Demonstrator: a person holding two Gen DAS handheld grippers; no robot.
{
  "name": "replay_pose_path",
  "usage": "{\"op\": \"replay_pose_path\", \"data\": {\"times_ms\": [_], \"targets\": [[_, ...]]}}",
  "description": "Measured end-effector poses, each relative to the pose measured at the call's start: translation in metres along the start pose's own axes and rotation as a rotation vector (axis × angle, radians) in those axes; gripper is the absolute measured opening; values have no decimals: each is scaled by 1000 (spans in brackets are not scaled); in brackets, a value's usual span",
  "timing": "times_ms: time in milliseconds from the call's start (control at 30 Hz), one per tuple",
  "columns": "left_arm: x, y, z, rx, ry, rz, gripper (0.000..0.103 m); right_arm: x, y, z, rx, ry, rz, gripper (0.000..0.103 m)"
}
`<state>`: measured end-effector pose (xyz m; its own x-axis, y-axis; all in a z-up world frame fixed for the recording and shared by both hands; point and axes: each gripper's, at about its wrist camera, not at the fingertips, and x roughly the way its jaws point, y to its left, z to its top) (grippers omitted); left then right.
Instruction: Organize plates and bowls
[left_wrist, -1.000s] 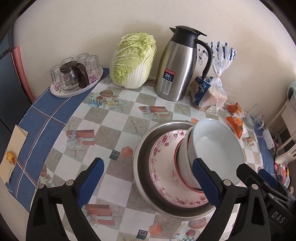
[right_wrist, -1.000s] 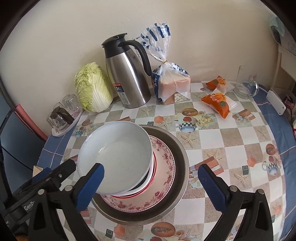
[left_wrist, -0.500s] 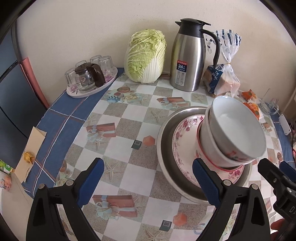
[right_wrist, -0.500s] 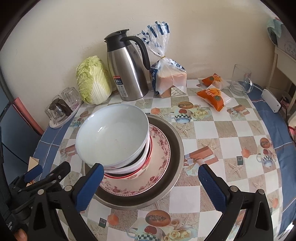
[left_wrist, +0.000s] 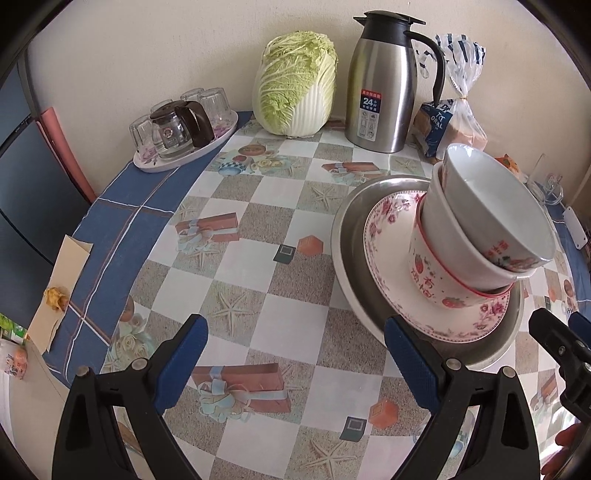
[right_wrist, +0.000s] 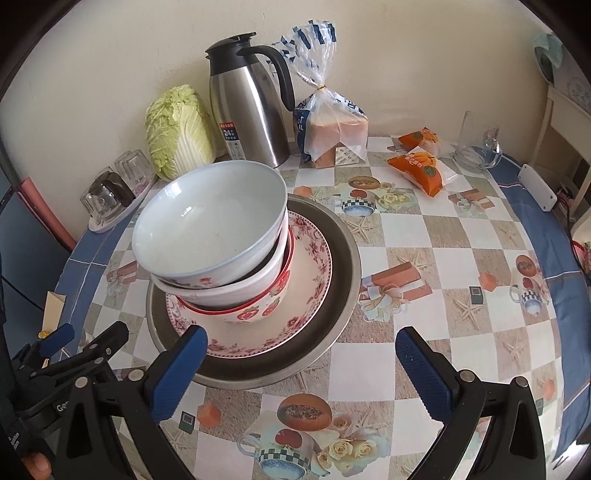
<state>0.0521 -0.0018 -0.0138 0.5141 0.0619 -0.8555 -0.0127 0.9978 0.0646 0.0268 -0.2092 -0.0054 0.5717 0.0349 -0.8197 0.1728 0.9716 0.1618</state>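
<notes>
On table (right_wrist: 461, 258): tilted top bowl (right_wrist: 207, 218) (stack leaning); left gripper (left_wrist: 295, 354), right gripper (right_wrist: 301, 365) jaws wide, empty; seat bowl level first.

Strawberry bowl (right_wrist: 255, 308) interior hidden by nested bowls; thermos label (left_wrist: 370, 110) text too small.
</notes>
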Motion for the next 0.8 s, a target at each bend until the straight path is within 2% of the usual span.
{"op": "replay_pose_path", "data": {"times_ms": [400, 800], "targets": [[5, 0, -4, 18, 20, -27, 96, 6, 1, -11, -9, 21, -16, 103], [15, 1, -5, 37, 55, -22, 96, 14, 5, -16, -22, 45, -20, 103]]}}
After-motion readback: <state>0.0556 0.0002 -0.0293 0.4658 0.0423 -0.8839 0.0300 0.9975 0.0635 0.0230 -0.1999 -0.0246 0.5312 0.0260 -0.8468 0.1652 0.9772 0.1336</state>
